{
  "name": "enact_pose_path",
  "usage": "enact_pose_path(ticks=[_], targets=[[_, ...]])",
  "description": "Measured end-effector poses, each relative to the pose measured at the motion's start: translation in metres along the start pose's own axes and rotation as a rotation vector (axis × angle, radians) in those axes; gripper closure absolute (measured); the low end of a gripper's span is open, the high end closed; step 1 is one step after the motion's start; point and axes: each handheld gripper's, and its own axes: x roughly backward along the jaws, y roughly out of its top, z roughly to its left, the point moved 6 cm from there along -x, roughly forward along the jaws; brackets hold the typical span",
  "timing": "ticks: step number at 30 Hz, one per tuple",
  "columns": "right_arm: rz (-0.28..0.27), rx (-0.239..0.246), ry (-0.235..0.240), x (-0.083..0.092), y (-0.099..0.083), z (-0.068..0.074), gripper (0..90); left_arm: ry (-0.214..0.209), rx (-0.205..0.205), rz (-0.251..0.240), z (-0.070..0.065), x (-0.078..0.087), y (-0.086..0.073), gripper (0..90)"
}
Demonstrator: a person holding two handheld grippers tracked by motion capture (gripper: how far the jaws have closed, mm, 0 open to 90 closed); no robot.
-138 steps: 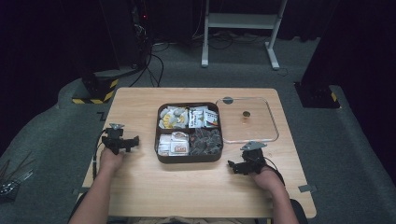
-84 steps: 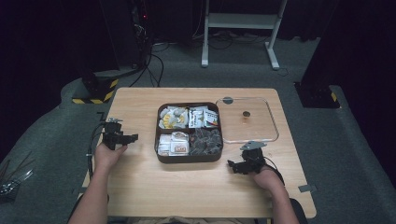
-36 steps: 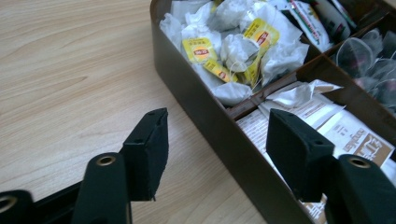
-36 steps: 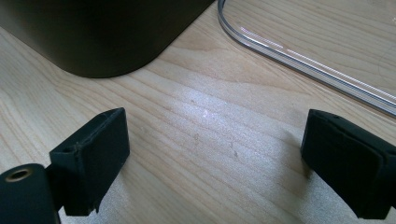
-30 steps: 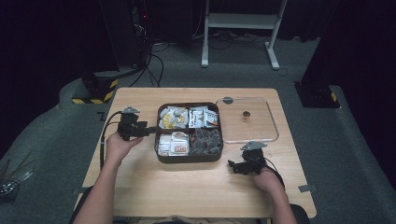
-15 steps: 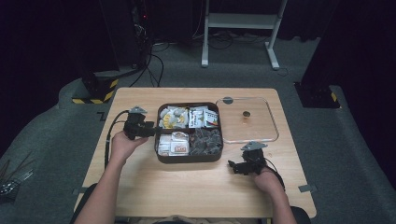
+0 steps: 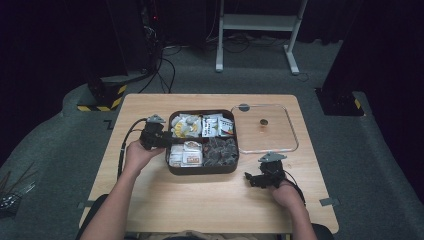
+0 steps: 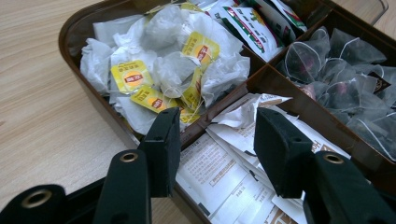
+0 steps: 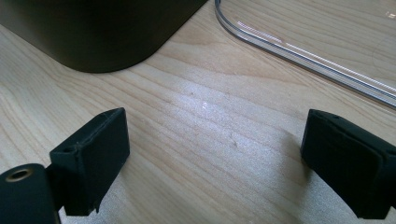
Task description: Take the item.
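High view first, reading from the left: the left gripper (image 7: pixel 161 139) sits at the left rim of the brown tray (image 7: pixel 201 170), on the wooden desk (image 7: pixel 200 200), over the wall between the tray's two left compartments. Its own left gripper view shows the jaws standing apart with nothing between them, poised above the divider where the tagged tea bags (image 8: pixel 154 74) in the far compartment meet the flat paper sachets (image 8: pixel 219 182) in the near one. I cannot tell which of the two it is going for; the sachets lie closest under the jaws. Farther right in the tray are printed packets (image 7: pixel 218 125) and a compartment of dark mesh pyramid bags (image 7: pixel 221 150). Right of the tray, the clear lid (image 7: pixel 265 129) lies flat on the desk, already off. Nearer the person, the right gripper (image 7: pixel 255 180) rests low by the tray's front right corner, jaws spread wide and empty, with bare wood between them in the right gripper view.

By my reading the work is at an early stage: tray opened, the reach made, but nothing grasped or lifted out yet. Closing on a bag and carrying it off remain.
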Motion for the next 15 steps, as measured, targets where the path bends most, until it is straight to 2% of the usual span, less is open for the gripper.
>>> enact_pose_path(ticks=[4,8,9,15], targets=[[0.000,-0.002,-0.001,0.000,0.000,0.000,7.8,-0.006,-0.032,0.007,-0.003,-0.005,0.000,56.5],[-0.001,0.002,-0.001,0.001,-0.001,0.000,7.8,-0.018,-0.047,0.026,-0.007,-0.012,0.000,59.2],[0.000,-0.002,-0.002,0.001,-0.001,0.000,7.8,-0.013,-0.061,0.044,-0.008,-0.014,0.000,59.2],[0.001,-0.006,-0.004,0.002,-0.002,0.001,7.8,-0.042,-0.069,0.066,-0.013,-0.021,0.004,60.3]])
